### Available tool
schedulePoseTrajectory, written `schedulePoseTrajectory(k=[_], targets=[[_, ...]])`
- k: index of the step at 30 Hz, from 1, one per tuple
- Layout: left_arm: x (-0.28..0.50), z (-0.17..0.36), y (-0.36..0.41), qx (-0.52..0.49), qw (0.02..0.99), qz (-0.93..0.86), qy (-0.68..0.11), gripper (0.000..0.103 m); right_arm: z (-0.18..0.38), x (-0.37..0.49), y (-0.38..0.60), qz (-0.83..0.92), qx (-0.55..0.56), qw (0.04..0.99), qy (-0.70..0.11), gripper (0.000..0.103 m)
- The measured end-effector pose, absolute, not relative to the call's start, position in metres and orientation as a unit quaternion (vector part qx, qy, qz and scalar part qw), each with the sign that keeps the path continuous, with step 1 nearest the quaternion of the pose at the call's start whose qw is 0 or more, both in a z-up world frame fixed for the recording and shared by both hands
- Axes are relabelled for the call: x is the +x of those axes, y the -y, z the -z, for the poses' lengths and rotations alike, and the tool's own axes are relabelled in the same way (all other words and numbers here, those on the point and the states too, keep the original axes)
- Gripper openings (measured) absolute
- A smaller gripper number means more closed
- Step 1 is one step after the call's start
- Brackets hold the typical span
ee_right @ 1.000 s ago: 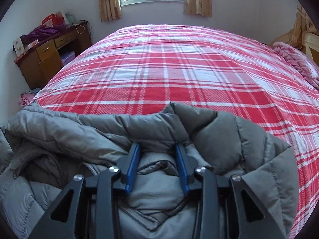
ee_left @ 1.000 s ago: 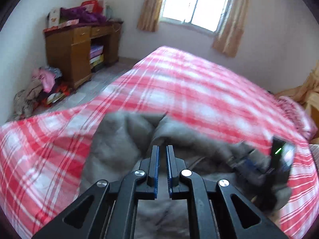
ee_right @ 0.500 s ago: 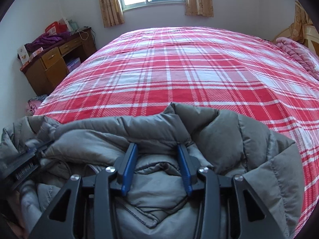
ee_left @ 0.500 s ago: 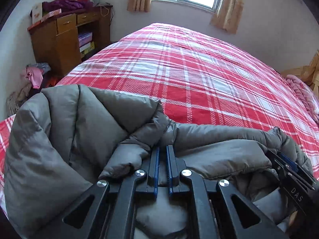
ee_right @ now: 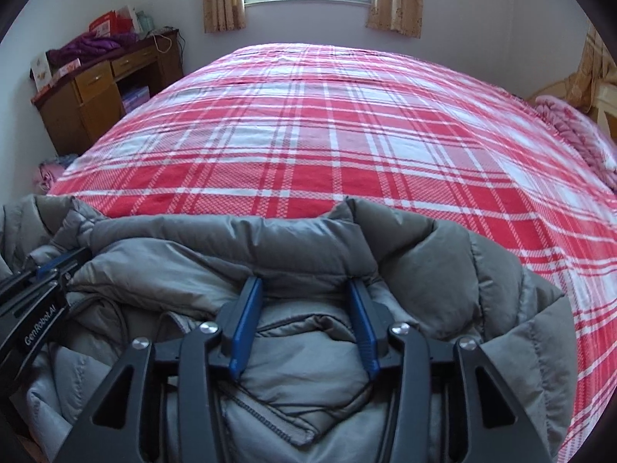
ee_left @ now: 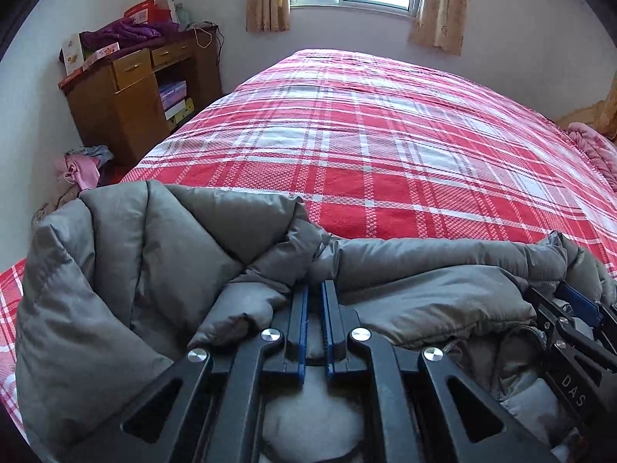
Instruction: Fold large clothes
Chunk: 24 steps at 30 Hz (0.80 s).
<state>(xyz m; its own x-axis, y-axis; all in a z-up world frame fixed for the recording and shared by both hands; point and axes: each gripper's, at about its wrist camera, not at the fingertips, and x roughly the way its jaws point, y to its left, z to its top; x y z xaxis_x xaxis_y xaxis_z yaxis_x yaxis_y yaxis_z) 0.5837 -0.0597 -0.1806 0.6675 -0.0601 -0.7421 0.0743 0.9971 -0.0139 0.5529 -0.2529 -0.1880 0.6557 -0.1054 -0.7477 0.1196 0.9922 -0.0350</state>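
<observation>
A grey padded down jacket (ee_left: 162,254) lies bunched at the near edge of the bed; it also fills the lower half of the right wrist view (ee_right: 308,243). My left gripper (ee_left: 315,289) is shut on a fold of the jacket near its upper edge. My right gripper (ee_right: 304,283) holds a thick fold of the jacket between its blue pads, jaws set apart by the padding. The right gripper also shows at the right edge of the left wrist view (ee_left: 570,308), and the left gripper shows at the left edge of the right wrist view (ee_right: 50,270).
The bed with a red and white plaid cover (ee_left: 385,146) stretches ahead to the window wall. A wooden desk (ee_left: 127,92) with clutter stands at the left, clothes (ee_left: 81,166) piled on the floor beside it. Pink bedding (ee_right: 570,127) lies at the bed's right edge.
My left gripper has swung from the left side round to face the window, carrying the jacket fold with it. The right gripper has kept its hold and tilted up slightly.
</observation>
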Motion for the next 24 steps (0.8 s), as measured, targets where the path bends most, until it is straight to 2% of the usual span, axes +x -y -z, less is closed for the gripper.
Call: schedulePoseTrajectory(k=[4,8,11,13,16,20,24], targets=[[0.584,0.177,0.065,0.029,0.909,0.033,-0.414,0.007,0.187,0.553,0.256,0.061,0.014,0.909,-0.412,0.049],[0.546,0.134,0.057,0.065,0.908,0.06,-0.41,0.007,0.163,0.538,0.265,0.052,0.036,0.903,-0.425,0.049],[0.486,0.095,0.027,0.05,0.922,0.102,-0.37,0.007,0.112,0.475,0.28,0.03,0.083,0.935,-0.342,0.053],[0.443,0.079,0.002,0.036,0.925,0.114,-0.36,0.007,0.08,0.418,0.291,0.014,0.093,0.947,-0.306,0.068],[0.375,0.07,-0.038,0.016,0.926,0.132,-0.352,0.007,0.054,0.331,0.309,0.001,0.099,0.958,-0.269,0.071],[0.292,0.083,-0.088,0.005,0.925,0.128,-0.358,0.007,0.043,0.231,0.331,-0.005,0.096,0.958,-0.27,0.071],[0.227,0.111,-0.128,-0.015,0.917,0.103,-0.384,0.007,0.061,0.151,0.343,0.003,0.08,0.948,-0.309,0.076]])
